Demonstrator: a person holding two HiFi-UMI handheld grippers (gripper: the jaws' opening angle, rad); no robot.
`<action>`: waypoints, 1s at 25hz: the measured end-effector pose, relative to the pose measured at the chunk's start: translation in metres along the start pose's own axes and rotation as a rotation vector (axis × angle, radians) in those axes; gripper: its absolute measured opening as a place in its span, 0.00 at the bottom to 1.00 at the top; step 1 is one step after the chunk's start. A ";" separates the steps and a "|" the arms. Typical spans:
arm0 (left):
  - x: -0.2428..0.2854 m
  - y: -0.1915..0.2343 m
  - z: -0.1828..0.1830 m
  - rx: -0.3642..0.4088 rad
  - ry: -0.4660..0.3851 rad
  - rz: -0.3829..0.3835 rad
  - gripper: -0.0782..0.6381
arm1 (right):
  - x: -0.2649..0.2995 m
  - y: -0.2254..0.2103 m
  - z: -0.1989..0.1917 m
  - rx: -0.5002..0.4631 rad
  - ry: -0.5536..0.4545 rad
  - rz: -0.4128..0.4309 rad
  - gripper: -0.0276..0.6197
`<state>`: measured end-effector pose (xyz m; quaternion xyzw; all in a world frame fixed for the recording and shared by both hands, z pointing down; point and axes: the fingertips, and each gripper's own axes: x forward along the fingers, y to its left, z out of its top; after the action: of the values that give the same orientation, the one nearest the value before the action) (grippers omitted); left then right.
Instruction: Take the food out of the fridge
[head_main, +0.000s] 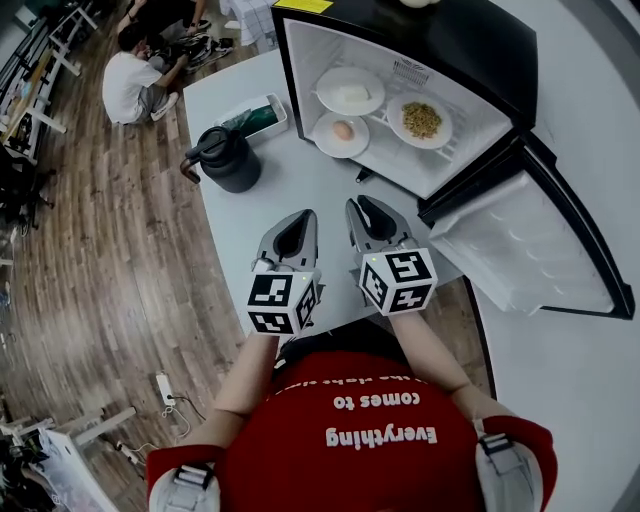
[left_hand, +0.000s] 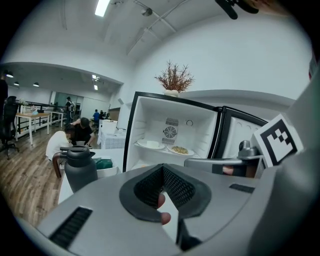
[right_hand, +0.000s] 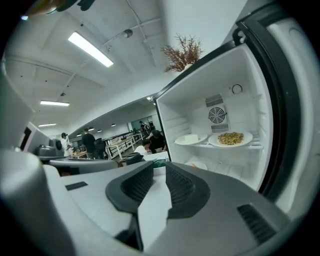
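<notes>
The small black fridge (head_main: 500, 50) stands open on the white table (head_main: 290, 190). On its wire shelf sit a plate with a white block (head_main: 350, 92) and a plate of yellowish grains (head_main: 421, 120). Below them, on the fridge floor, is a plate with an egg (head_main: 341, 133). Both grippers hover over the table in front of the fridge, short of the plates. My left gripper (head_main: 303, 214) (left_hand: 162, 167) is shut with nothing in it. My right gripper (head_main: 358, 202) (right_hand: 160, 167) is open by a narrow gap and holds nothing. The right gripper view shows the white-block plate (right_hand: 191, 139) and the grain plate (right_hand: 230, 138) ahead.
The fridge door (head_main: 530, 240) hangs open to the right. A black jug (head_main: 228, 158) (left_hand: 80, 167) and a white tray with something green (head_main: 255, 115) stand on the table left of the fridge. A person (head_main: 135, 80) crouches on the wooden floor beyond. A dried plant (left_hand: 173, 80) tops the fridge.
</notes>
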<state>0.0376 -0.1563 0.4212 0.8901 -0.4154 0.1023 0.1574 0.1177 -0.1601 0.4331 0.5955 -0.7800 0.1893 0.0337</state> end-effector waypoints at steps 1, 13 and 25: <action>0.007 -0.002 0.000 0.003 0.002 -0.002 0.11 | 0.002 -0.012 0.002 0.029 -0.002 -0.016 0.16; 0.063 -0.022 -0.002 0.038 0.021 -0.039 0.11 | 0.027 -0.133 0.007 0.612 -0.133 -0.169 0.25; 0.090 -0.019 -0.003 0.079 0.039 -0.047 0.11 | 0.061 -0.200 0.010 1.197 -0.449 -0.177 0.27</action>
<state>0.1092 -0.2072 0.4487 0.9030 -0.3868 0.1321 0.1324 0.2905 -0.2632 0.4920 0.5984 -0.4756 0.4591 -0.4527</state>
